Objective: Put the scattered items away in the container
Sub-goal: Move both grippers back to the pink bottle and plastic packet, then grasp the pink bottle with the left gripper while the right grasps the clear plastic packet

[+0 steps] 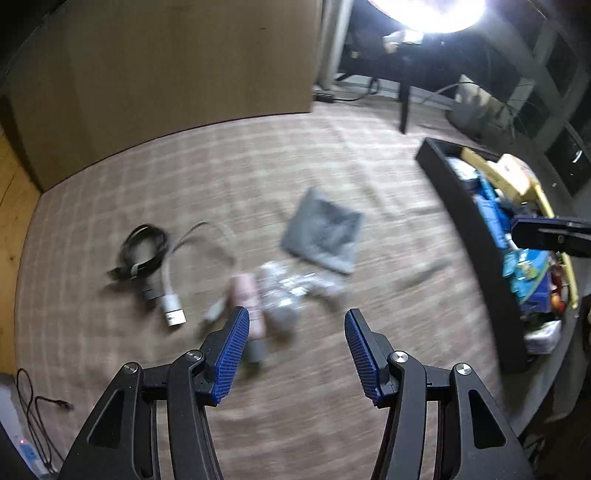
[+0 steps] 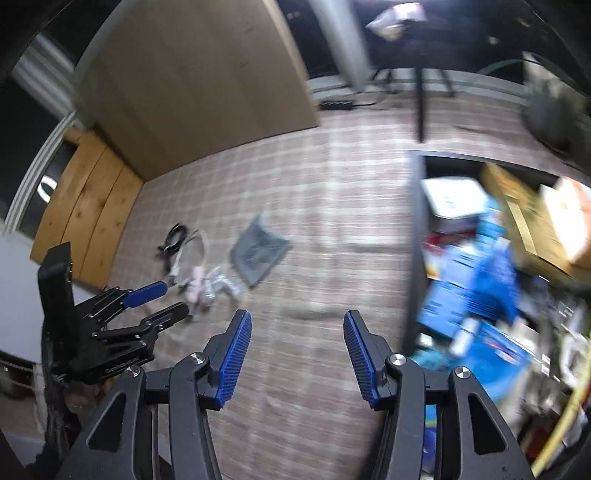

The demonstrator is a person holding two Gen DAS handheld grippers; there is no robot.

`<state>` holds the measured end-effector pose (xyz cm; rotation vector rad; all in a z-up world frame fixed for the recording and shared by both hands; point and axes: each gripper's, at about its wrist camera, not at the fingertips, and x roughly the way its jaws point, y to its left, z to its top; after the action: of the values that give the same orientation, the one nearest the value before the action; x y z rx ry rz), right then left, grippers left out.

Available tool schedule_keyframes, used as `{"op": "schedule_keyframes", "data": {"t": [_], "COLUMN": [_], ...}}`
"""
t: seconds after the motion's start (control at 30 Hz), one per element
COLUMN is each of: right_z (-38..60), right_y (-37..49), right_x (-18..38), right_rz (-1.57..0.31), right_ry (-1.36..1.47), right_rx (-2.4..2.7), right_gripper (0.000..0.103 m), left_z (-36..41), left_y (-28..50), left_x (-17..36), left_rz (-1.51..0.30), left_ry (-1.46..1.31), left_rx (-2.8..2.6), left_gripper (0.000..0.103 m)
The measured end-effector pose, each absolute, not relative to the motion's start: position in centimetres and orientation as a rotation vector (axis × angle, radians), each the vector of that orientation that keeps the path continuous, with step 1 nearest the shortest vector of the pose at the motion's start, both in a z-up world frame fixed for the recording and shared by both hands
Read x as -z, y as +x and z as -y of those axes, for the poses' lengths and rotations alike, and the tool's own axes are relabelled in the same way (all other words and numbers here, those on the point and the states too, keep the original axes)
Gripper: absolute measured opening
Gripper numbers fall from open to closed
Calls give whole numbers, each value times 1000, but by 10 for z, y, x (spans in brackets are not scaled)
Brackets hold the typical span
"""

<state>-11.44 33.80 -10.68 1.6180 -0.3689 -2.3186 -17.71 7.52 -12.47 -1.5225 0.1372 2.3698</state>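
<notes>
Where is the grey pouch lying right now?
In the left wrist view, the grey pouch lies flat on the rug, centre frame, between the black container and the white cable.

Looked like a home living space: plaid carpet (image 1: 258,155) on the floor, wooden cabinet (image 1: 166,74), bright lamp (image 1: 428,11), dark chair legs (image 1: 404,107), potted plant (image 1: 476,110), power strip (image 2: 336,104) by the wall.

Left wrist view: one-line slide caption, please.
Open left gripper above carpet strewn with cables, grey pouch, pink tube; black container at right.
</notes>
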Motion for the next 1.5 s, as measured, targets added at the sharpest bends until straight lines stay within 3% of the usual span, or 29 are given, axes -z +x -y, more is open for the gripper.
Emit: {"op": "schedule_keyframes", "data": {"t": [0.37, 0.77, 0.83, 1.2, 1.27, 1.37, 1.5], "right_z": [-219, -180, -178, -158, -156, -152, -157], "right_y": [-172, -208, -209, -186, -180, -169, -164], "right_x": [156, 204, 208, 208, 208, 208, 207], "right_rz": [197, 187, 170, -100, -158, -294, -283], "right_ry": [1671, 1764, 1774, 1699, 1689, 1651, 1649], "right_rx": [2068, 1977, 1975, 2028, 2037, 2070, 2075], "right_gripper": [48, 48, 48, 48, 45, 33, 23], "left_z": [-54, -54, -52, -42, -31, -21, -20], "left_y": [-195, -207, -207, -189, -181, -169, -160], "left_x": [164, 186, 190, 190, 190, 188, 186], "left_rz": [-94, -72, -73, -75, -59, -56, -41], "left_ry": [-1625, -1690, -1706, -1698, -1706, -1714, -1712], "left_rx": [-2346, -2318, -2328, -2351, -2359, -2372, -2383], "left_gripper": [55, 33, 22, 22, 22, 22, 21]}}
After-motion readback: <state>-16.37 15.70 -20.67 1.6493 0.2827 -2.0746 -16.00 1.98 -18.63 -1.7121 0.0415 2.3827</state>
